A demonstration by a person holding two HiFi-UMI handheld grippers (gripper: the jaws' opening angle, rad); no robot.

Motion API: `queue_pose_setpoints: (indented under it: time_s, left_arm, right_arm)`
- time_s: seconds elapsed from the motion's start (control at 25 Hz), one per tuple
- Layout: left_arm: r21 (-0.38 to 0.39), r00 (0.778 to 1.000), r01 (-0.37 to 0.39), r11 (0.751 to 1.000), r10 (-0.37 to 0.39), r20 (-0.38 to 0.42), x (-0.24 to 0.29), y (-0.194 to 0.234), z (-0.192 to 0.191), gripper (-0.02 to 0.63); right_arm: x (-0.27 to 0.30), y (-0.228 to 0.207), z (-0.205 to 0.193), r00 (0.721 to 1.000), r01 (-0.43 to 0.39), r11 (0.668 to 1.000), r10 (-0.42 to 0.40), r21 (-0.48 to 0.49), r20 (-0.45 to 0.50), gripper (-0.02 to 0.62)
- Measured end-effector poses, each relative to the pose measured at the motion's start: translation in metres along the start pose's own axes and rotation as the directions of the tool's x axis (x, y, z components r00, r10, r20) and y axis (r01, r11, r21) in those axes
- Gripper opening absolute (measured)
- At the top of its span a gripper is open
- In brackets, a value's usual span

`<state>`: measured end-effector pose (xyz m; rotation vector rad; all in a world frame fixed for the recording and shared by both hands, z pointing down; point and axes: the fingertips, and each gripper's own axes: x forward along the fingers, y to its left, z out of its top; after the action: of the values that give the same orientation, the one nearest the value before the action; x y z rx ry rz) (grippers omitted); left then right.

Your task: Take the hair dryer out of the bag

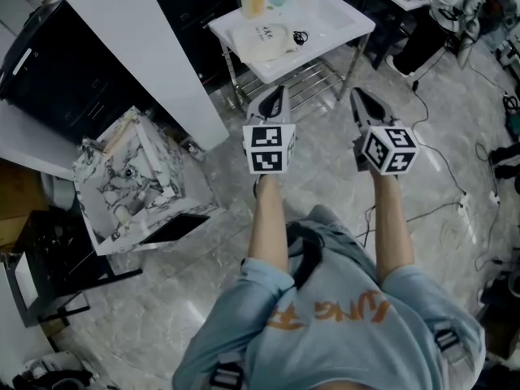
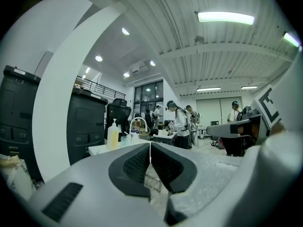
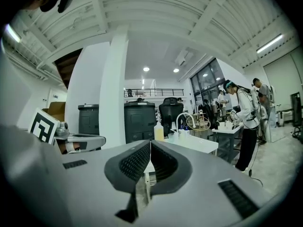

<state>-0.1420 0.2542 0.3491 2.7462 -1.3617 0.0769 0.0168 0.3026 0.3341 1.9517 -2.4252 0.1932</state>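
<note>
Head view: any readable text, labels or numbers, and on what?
"UNG", roughly: orange print on the person's shirt; the rest is lost in folds.
Dark print on the bag on the white table: too small to read.
Square markers on the left gripper and right gripper: patterns only, no words.

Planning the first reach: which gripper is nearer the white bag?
Left. The left gripper points straight at the white bag, short of the table; the right gripper is beside it, off to the bag's right.
</note>
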Motion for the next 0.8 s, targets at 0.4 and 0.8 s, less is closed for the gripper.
queue_pose_setpoints:
  time_s: [0.4,0.8]
  left_arm:
    - [-0.015,1.0,0.01,1.0,-0.01,0.025,0.039,0.0,0.006,0.003]
    - [-0.052,0.999,-0.036,0.998,0.036,-0.006,0.107,0.042,-0.011,0.003]
  right_arm:
    - [0.022,-0.029,0.006,1.0,-0.024,0.999,0.024,0.027,-0.001,-0.002]
    - [0.111,-0.068,0.006,0.999,-0.041,0.995,0.04,0.09,0.016,0.041]
